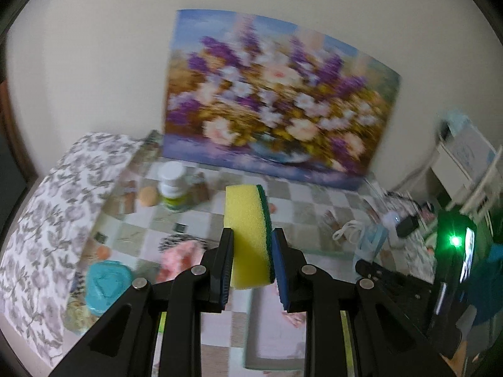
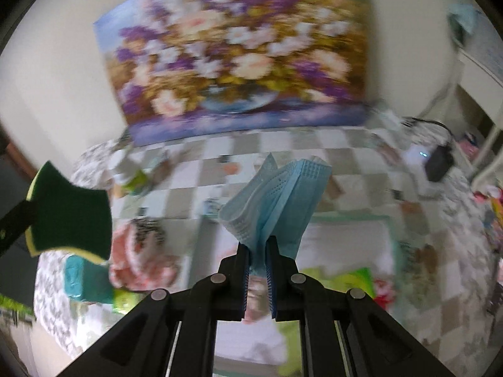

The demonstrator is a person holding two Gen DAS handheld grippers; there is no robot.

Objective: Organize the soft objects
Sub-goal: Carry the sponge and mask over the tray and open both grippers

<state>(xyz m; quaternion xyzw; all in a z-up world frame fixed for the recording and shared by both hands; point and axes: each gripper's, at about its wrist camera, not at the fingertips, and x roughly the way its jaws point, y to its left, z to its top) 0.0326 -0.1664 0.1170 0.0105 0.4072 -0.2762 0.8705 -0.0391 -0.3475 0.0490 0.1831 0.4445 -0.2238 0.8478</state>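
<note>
Yellow foam sponge with green scourer [image 1: 248, 235] clamped in left gripper [image 1: 253, 270]; pleated blue face mask [image 2: 276, 201] pinched in fully closed right gripper [image 2: 258, 270]
Risk: mask held by one thin edge; could slip free.

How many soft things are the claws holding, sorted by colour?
Yellow and green: 1, the sponge in the left claw
Blue: 1, the face mask in the right claw
Total: 2

Black tongs [image 1: 253, 251] — blue ribbed pads [image 1: 279, 267], silver screws.
</note>
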